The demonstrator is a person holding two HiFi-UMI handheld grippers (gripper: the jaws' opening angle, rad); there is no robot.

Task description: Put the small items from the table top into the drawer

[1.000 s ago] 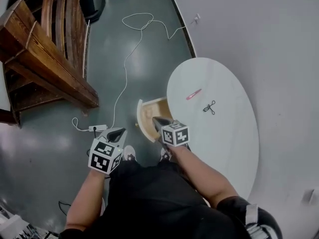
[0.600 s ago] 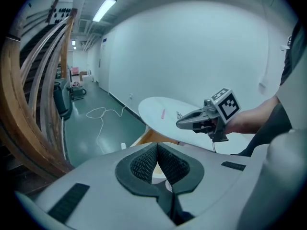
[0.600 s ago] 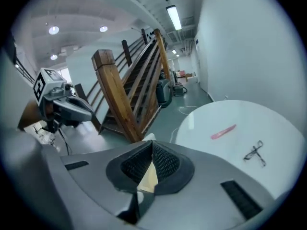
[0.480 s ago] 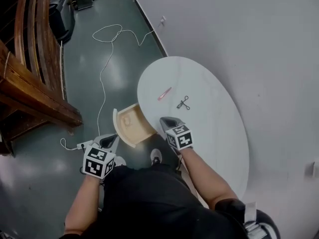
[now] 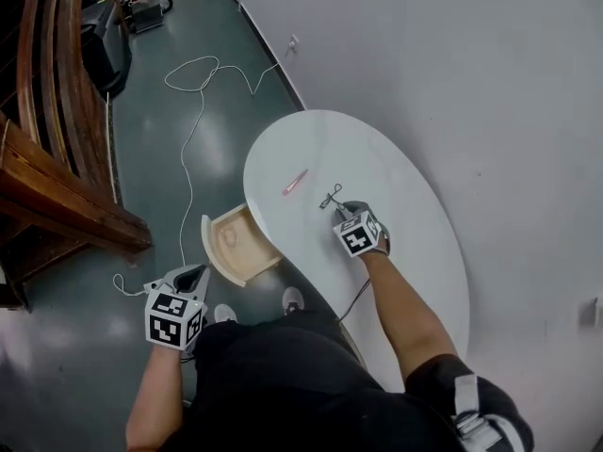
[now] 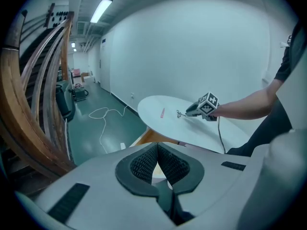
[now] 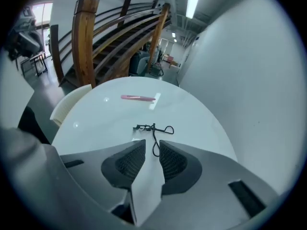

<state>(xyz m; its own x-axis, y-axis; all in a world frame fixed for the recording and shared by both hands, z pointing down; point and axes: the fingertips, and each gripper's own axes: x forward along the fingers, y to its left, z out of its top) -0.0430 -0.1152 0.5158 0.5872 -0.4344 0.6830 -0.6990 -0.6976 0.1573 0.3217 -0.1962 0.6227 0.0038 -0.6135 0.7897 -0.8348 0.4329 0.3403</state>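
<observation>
Head view: right claw [image 5: 341, 209] at frame centre, beside the black curler [image 5: 330, 197] on the white counter [image 5: 405, 252]. Pink stick [image 5: 295, 182] lies upper left; open drawer [image 5: 231, 248] further left.
Left gripper view: left claw [image 6: 157, 147] closed, empty.
Right gripper view: jaws just opening, parted, curler's loop between them, unpressed.

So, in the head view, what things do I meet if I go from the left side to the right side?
left gripper → drawer → pink stick → black eyelash curler → right gripper
</observation>
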